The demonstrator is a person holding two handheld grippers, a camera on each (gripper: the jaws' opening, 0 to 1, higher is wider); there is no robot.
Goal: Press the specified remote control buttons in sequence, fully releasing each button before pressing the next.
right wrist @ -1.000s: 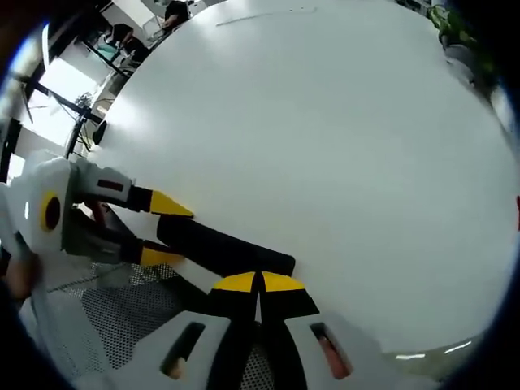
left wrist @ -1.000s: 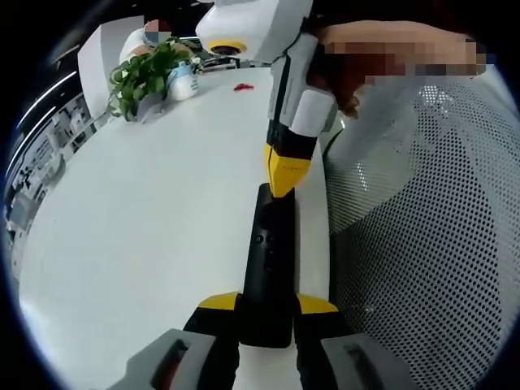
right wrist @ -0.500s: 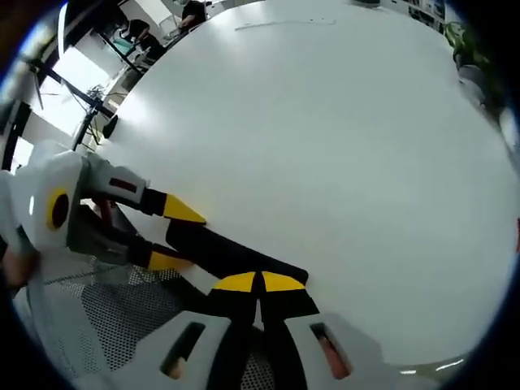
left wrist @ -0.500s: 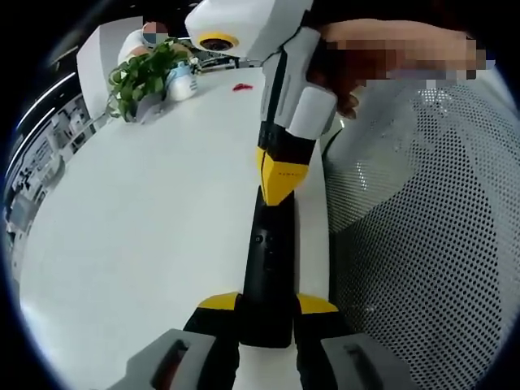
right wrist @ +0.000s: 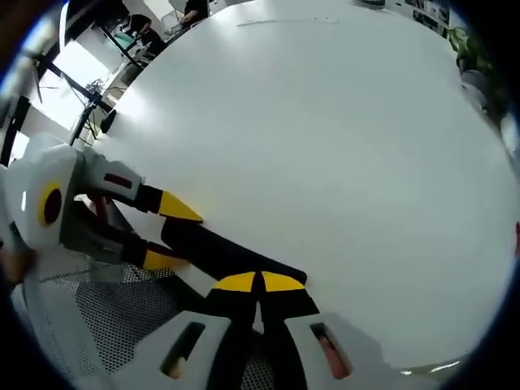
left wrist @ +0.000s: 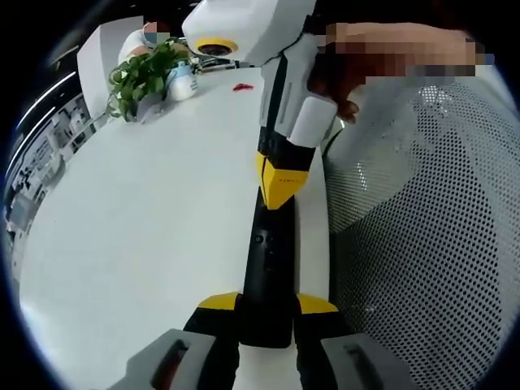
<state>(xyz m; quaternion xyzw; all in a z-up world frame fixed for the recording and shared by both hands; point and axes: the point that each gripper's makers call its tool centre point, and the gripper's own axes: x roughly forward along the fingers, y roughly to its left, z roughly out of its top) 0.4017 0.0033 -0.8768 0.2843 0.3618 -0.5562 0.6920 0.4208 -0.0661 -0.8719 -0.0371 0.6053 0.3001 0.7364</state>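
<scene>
text: none legible | remote control (left wrist: pixel 268 268): black face, no button marks readable | grippers: yellow tips, no lettering made out | potted plant's pot (left wrist: pixel 180 81): pale label, too blurred to read

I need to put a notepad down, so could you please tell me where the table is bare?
The white table is bare across its wide middle, between the black remote at the near edge and the potted plant at the far end. It is crowded near the mesh chair, where the left tongs grip the remote and the closed right tongs meet it.
</scene>
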